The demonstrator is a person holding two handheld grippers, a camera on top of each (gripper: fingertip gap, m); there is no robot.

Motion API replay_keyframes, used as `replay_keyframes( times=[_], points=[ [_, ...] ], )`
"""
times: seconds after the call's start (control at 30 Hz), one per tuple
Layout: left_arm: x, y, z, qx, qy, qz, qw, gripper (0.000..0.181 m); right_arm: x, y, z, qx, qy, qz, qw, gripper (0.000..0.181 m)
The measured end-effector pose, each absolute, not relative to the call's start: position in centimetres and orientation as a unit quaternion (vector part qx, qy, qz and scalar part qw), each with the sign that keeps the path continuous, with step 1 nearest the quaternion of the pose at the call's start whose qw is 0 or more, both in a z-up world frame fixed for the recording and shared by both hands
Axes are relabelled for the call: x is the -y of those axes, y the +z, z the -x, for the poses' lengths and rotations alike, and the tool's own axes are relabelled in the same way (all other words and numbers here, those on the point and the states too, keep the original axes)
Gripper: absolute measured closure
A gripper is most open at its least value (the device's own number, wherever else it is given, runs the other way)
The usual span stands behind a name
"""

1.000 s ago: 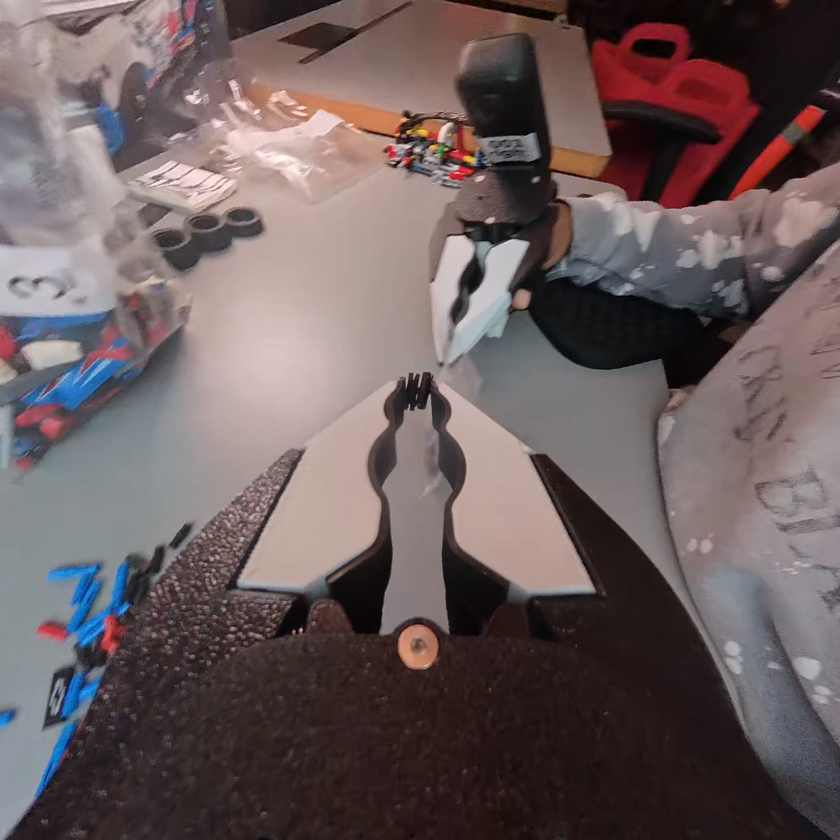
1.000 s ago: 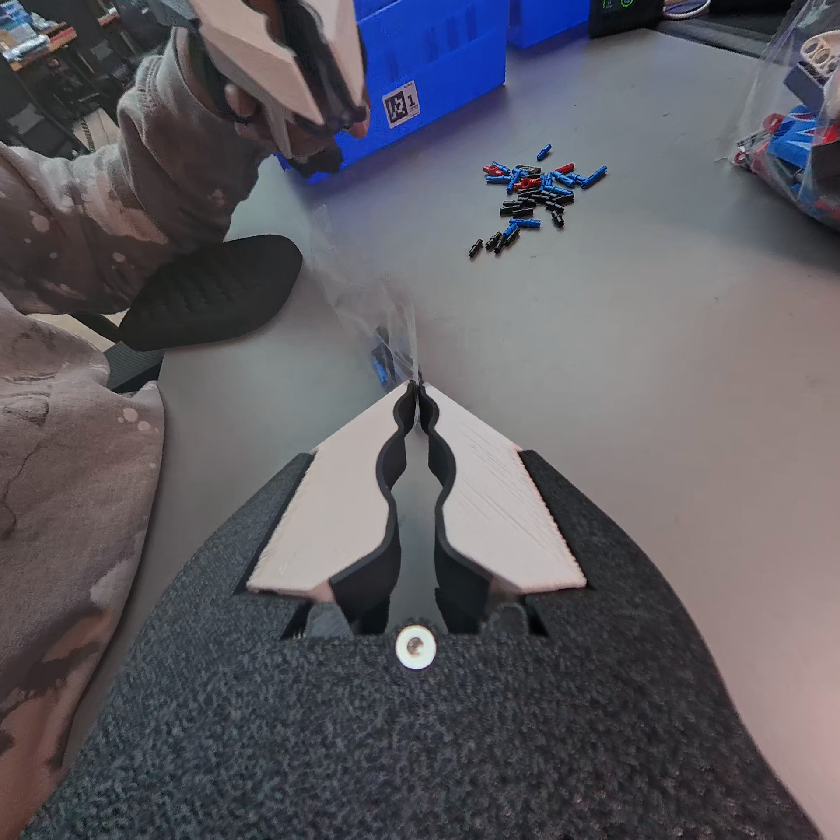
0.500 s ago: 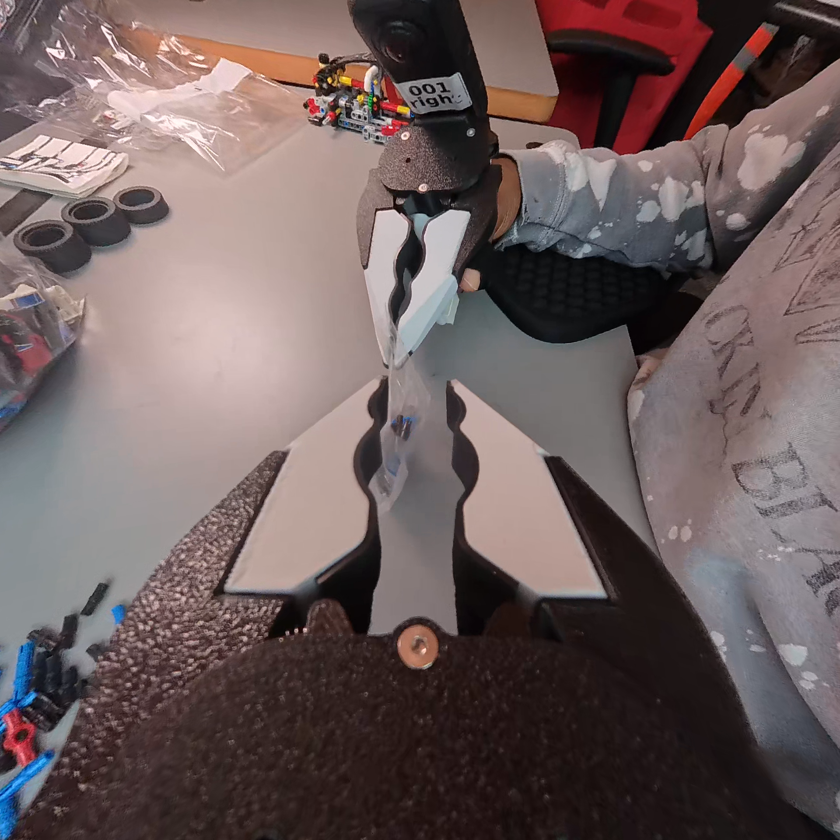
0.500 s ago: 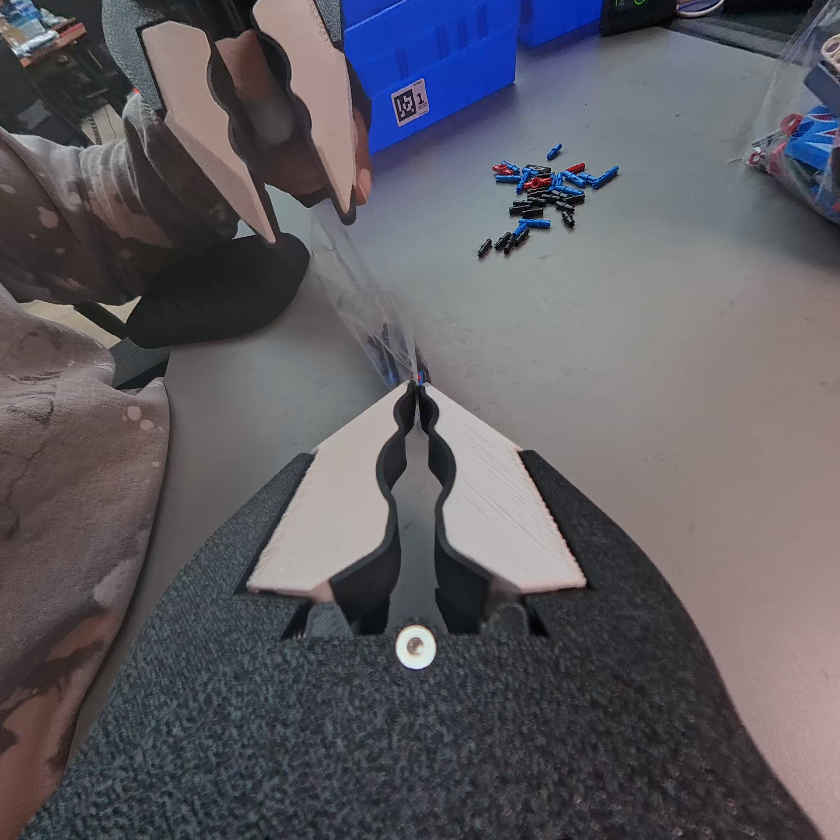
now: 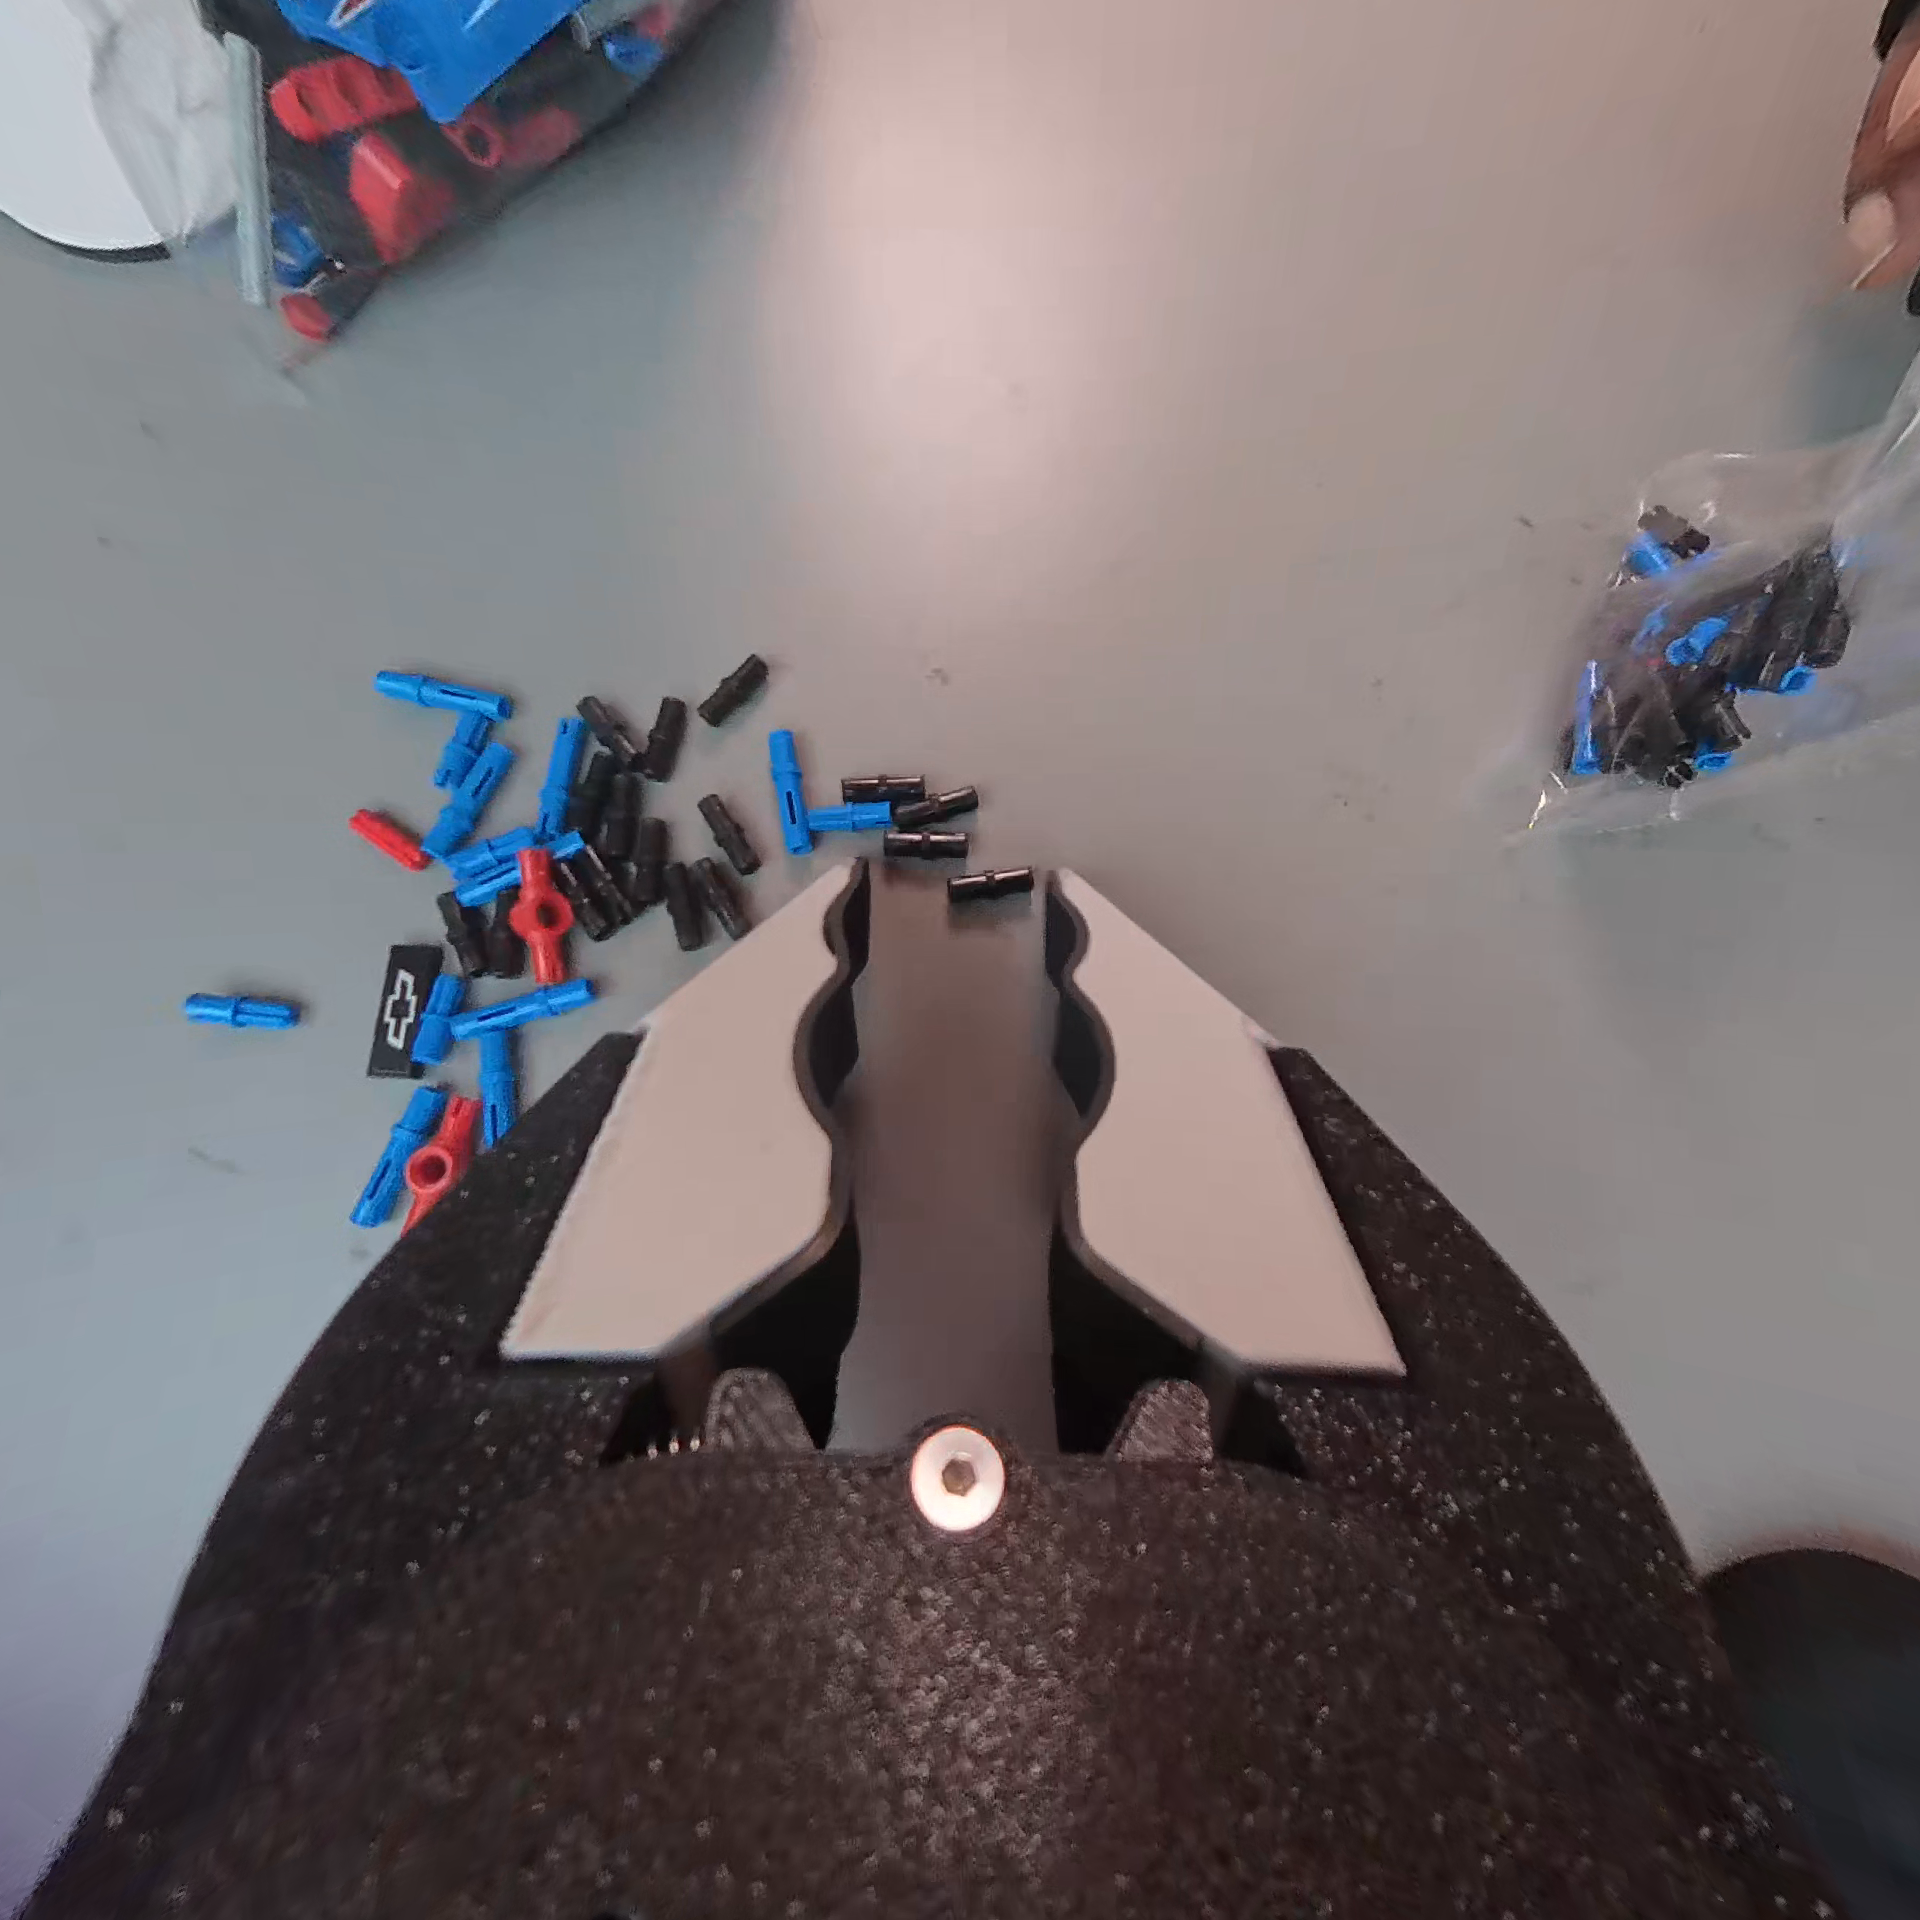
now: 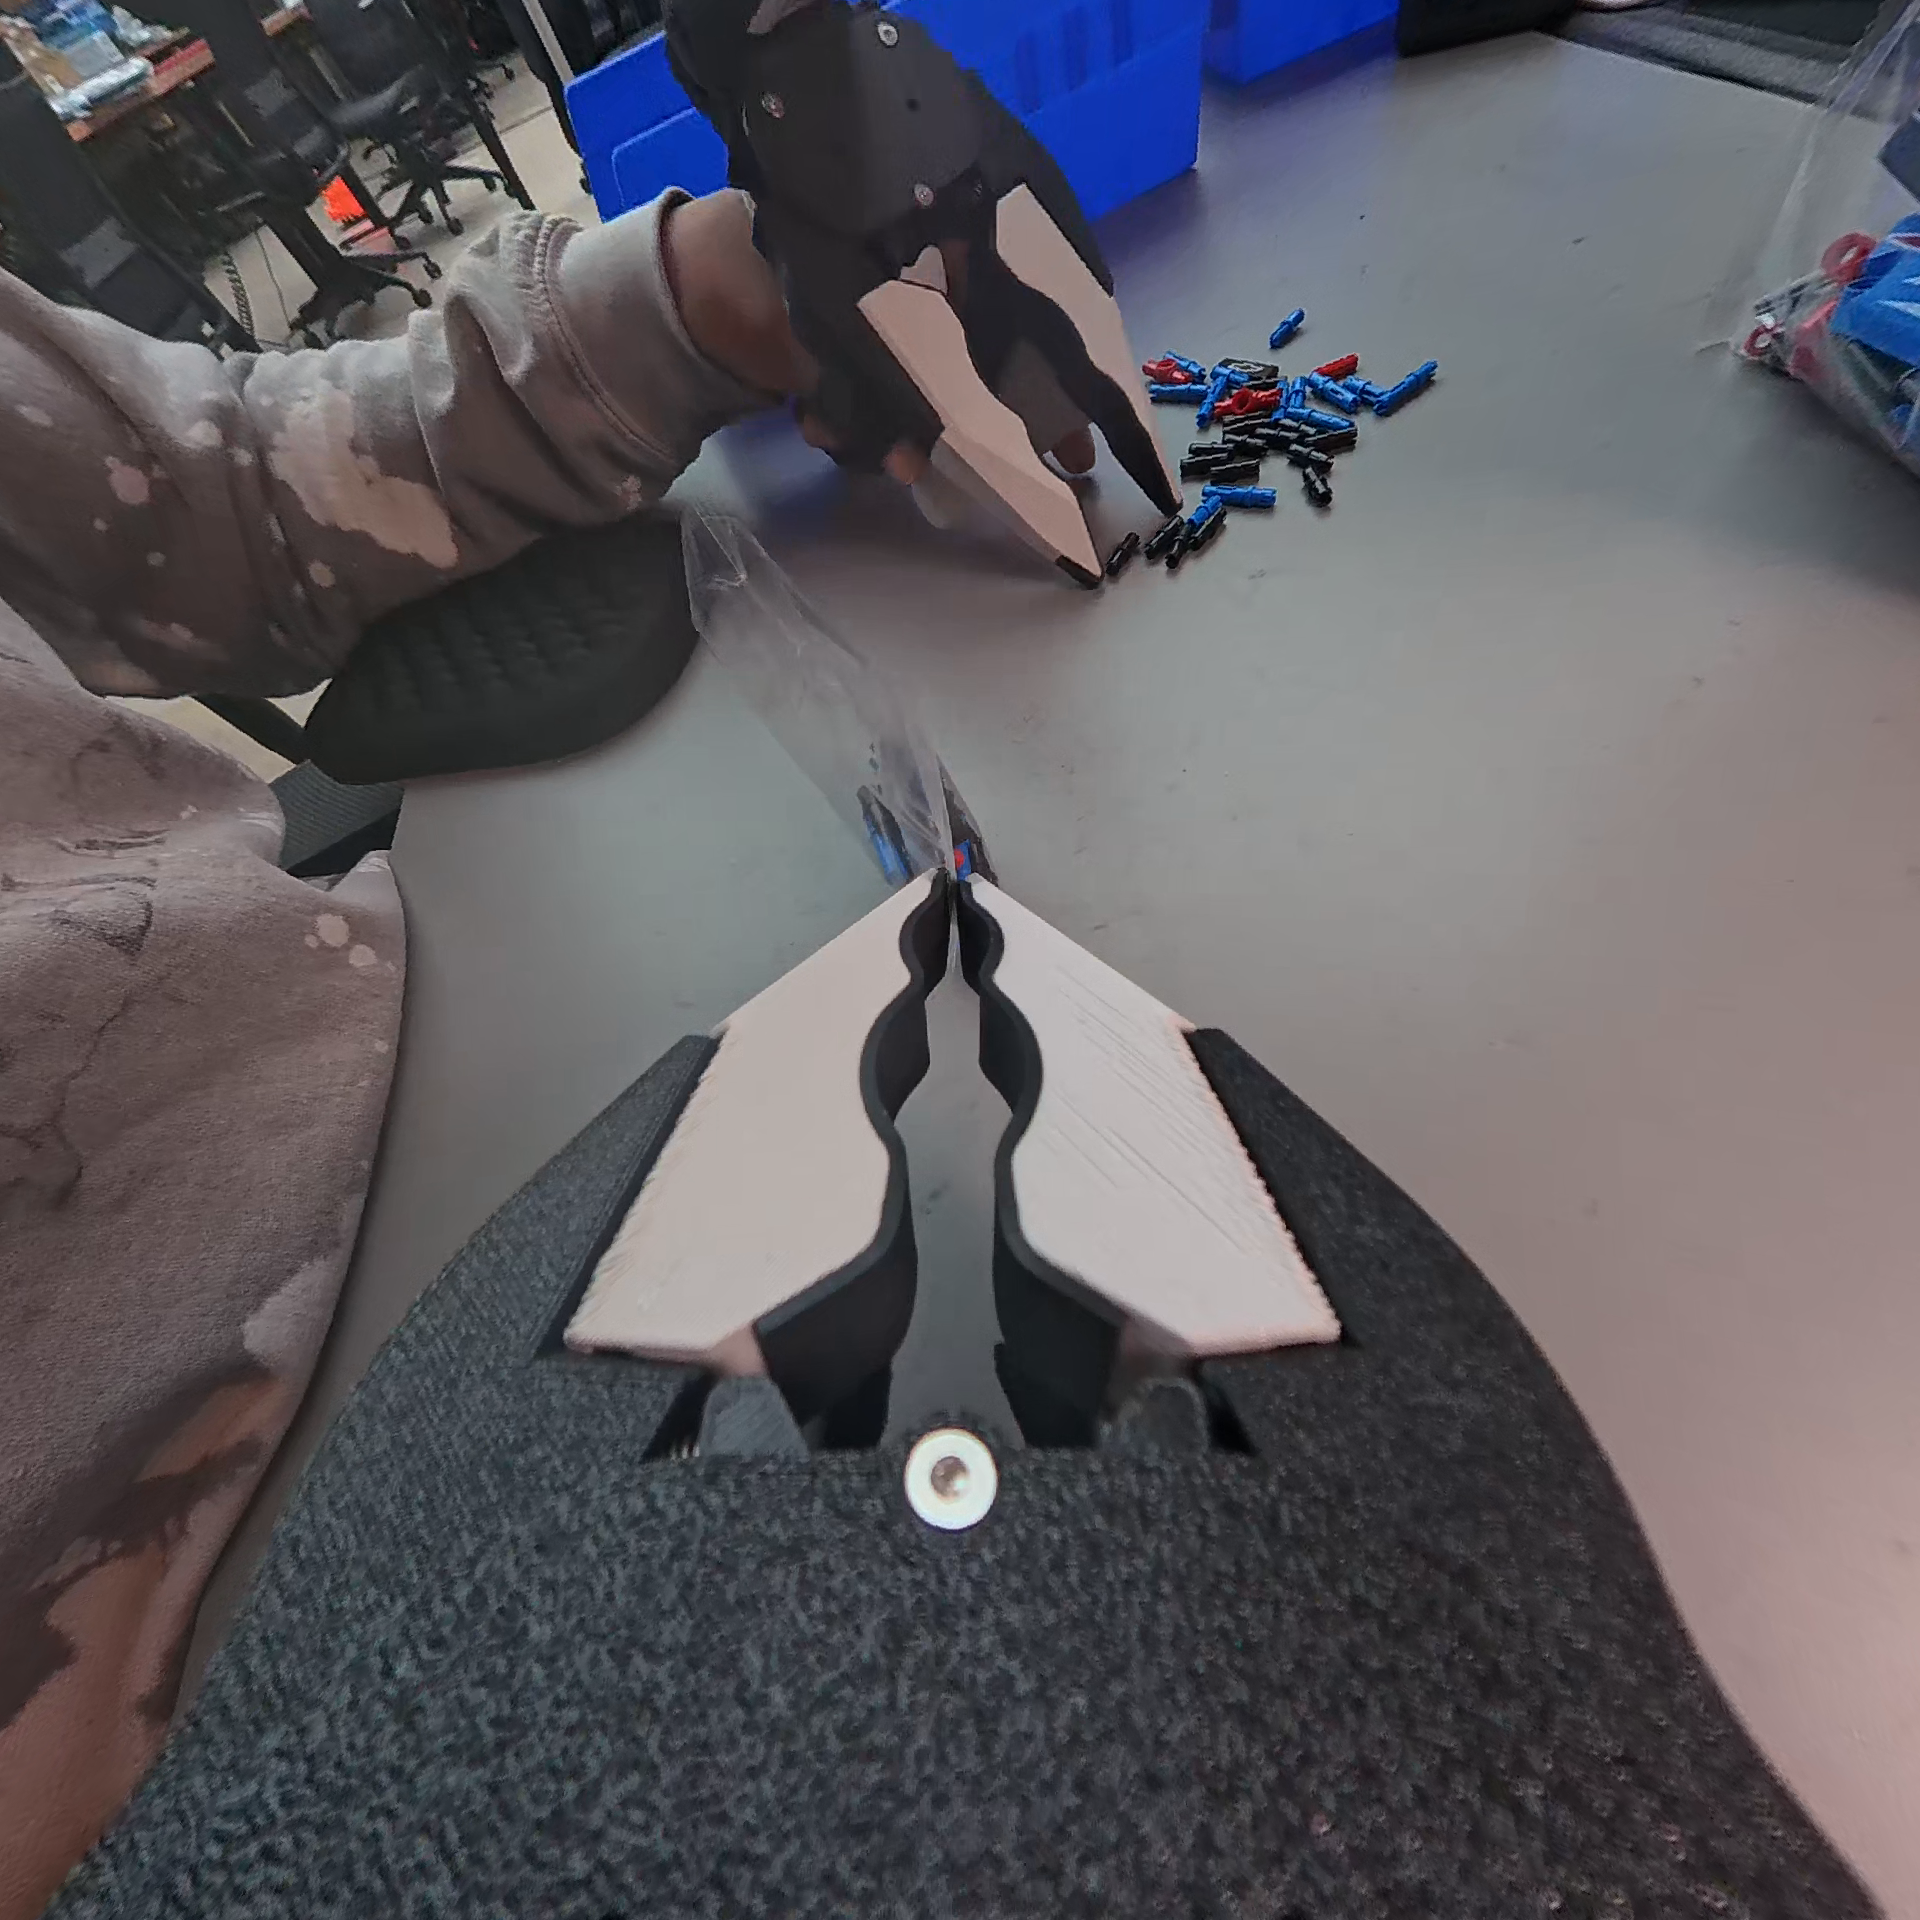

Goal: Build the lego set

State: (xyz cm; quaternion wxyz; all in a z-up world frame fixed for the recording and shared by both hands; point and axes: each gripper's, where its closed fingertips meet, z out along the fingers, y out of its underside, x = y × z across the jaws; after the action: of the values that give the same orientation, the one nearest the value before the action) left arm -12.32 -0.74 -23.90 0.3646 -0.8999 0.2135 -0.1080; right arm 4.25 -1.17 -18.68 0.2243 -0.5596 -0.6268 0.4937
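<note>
Black pin (image 5: 988,883) between spread fingertips (image 5: 854,878)

Right tongs (image 6: 954,891) pinching clear bag (image 6: 831,675)

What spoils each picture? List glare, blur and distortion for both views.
Left wrist view: soft glare patch on the table, big parts bag smeared by blur, wide-angle bending at the edges. Right wrist view: clear bag blurred and see-through, loose pins sharp.
</note>
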Motion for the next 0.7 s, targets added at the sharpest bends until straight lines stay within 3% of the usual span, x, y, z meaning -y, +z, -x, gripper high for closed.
replay_keyframes(
  times=[0.23,0.47,0.7],
  points=[
    [0.8,-23.9,12.0,-0.221,-0.102,0.9,0.363,0.164,1.2,-18.7,-4.3,0.628,0.495,0.559,0.221,0.181],
    [1.1,-23.3,11.9,-0.228,-0.096,0.895,0.37,0.165,1.1,-18.7,-4.4,0.628,0.491,0.56,0.225,0.18],
    [3.9,-12.3,1.0,-0.311,-0.287,0.77,0.478,0.165,1.0,-18.8,-4.1,0.625,0.488,0.565,0.226,0.18]
  ],
)
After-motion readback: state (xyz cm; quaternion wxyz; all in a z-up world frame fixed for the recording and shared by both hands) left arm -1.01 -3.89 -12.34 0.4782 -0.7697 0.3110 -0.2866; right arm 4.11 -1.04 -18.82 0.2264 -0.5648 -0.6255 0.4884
